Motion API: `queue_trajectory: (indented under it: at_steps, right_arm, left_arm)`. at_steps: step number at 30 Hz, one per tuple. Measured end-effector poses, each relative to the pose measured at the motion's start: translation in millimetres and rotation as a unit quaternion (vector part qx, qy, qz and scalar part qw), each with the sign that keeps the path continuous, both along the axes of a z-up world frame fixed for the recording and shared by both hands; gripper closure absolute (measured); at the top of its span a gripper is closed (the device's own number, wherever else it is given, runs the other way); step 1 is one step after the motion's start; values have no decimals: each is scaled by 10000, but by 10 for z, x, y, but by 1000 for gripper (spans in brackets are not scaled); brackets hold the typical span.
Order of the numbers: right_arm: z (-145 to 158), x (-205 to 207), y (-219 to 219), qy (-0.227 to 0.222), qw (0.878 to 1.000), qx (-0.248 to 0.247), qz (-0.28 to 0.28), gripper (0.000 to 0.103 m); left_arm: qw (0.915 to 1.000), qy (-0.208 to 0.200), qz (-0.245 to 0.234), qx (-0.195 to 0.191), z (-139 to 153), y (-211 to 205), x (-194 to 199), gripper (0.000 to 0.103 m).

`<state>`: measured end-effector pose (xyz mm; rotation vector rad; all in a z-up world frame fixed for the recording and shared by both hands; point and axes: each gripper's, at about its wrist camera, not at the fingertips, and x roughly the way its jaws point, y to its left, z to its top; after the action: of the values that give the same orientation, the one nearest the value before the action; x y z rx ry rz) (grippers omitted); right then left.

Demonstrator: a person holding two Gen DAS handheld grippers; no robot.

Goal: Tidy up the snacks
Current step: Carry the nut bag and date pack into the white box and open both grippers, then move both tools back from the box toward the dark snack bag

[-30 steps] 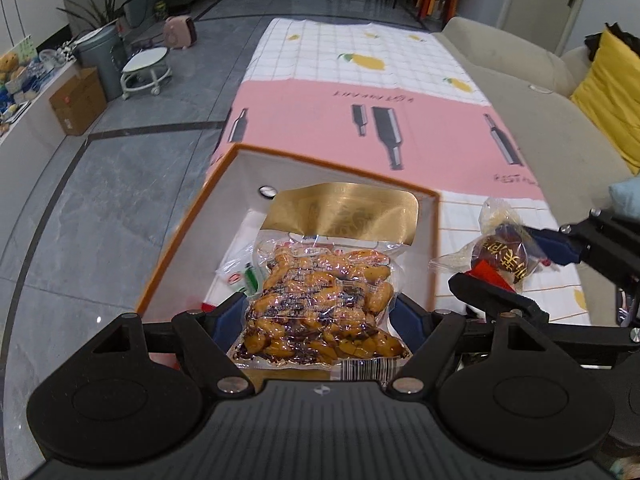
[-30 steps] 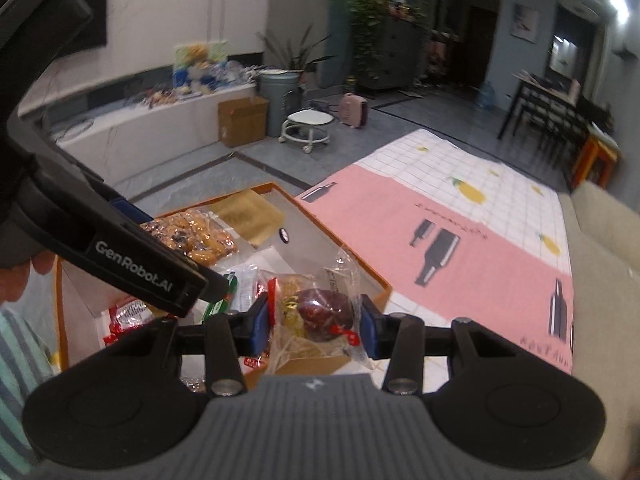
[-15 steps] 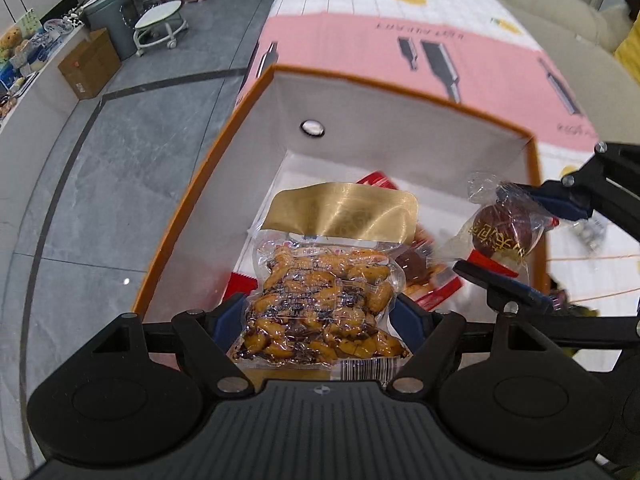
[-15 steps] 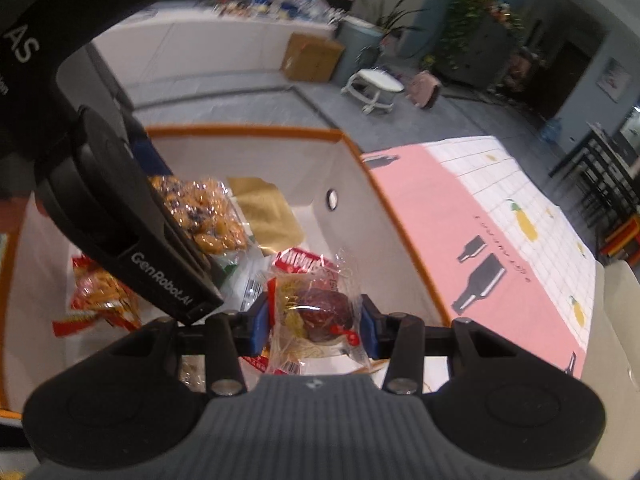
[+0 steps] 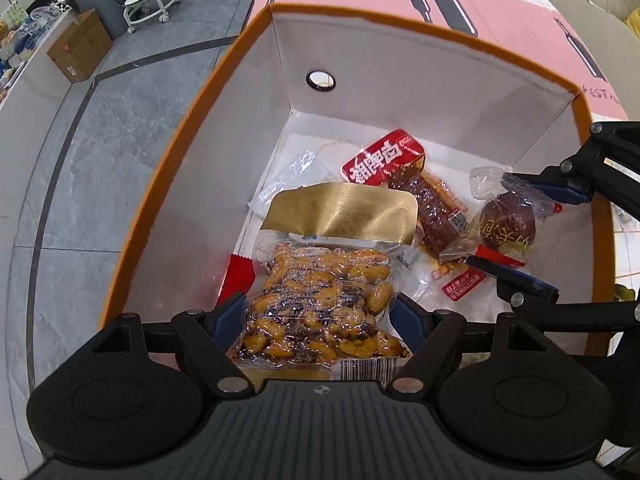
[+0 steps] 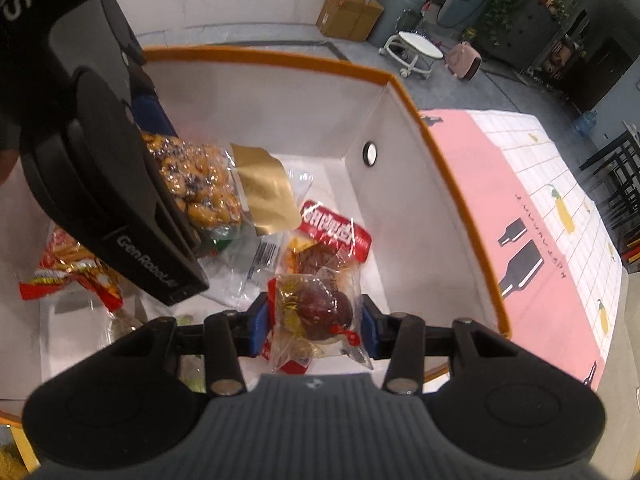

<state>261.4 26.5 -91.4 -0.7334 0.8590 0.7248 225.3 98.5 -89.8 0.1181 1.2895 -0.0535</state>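
Observation:
My left gripper [image 5: 318, 314] is shut on a clear bag of orange glazed nuts with a gold top [image 5: 324, 296] and holds it inside the orange-rimmed white box [image 5: 400, 64]. The bag also shows in the right wrist view [image 6: 200, 188]. My right gripper [image 6: 312, 322] is shut on a clear-wrapped dark round snack [image 6: 320, 312], held over the box floor. The right gripper [image 5: 532, 240] and its snack [image 5: 506, 230] show at the right of the left wrist view.
On the box floor lie a red packet [image 5: 384, 160], a dark meat strip pack [image 5: 436, 216], clear wrappers, and a red-yellow snack bag [image 6: 76, 272]. The box [image 6: 448, 184] stands on a pink and white cloth [image 6: 540, 200]. Grey floor lies to the left.
Both grippers have moved forward and down from above the box rim into the box, each still holding its snack. More of the box floor now shows.

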Motion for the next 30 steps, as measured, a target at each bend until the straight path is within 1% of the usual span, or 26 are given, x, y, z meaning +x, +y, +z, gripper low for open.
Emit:
queue_trajectory:
  at_steps: [3, 7, 13, 17, 19, 20, 22, 24, 28, 29, 30]
  right_arm:
    - [-38, 5, 0, 63, 10000, -49, -10, 59]
    - [-58, -33, 22, 14, 9999, -112, 49, 58]
    - [-46, -36, 28, 38, 9999, -118, 45, 56]
    - [-32, -57, 20, 5, 9999, -126, 77, 49]
    - [-9, -72, 7, -11, 9999, -96, 72, 45]
    - [7, -77, 3, -17, 9999, -69, 71, 44]
    - [37, -89, 0, -39, 10000, -22, 63, 39]
    - [83, -109, -9, -69, 10000, 41, 46, 38]
    - [189, -173, -58, -151, 9997, 212, 2, 30]
    - [220, -196, -73, -180, 9995, 271, -19, 28]
    - [253, -221, -92, -219, 9992, 340, -50, 23]
  left_arm:
    - [10000, 57, 18, -6, -28, 8, 1, 12]
    - [9999, 85, -7, 58, -41, -2, -1, 10]
    - [9999, 94, 19, 45, -43, 37, 8, 6]
    - [10000, 34, 48, -49, -17, 53, -20, 5]
    - [9999, -100, 26, -58, 23, 44, -57, 2]
    - [9998, -182, 10, -45, 54, 35, -77, 2]
    - [9995, -321, -13, -21, 109, 20, -107, 0]
    - [9990, -437, -27, -34, 177, 15, -118, 0]
    - [9976, -679, -16, -161, 313, 17, -186, 0]
    - [9970, -751, 8, -193, 346, 22, -198, 0]
    - [9964, -820, 38, -221, 382, 29, -220, 0]
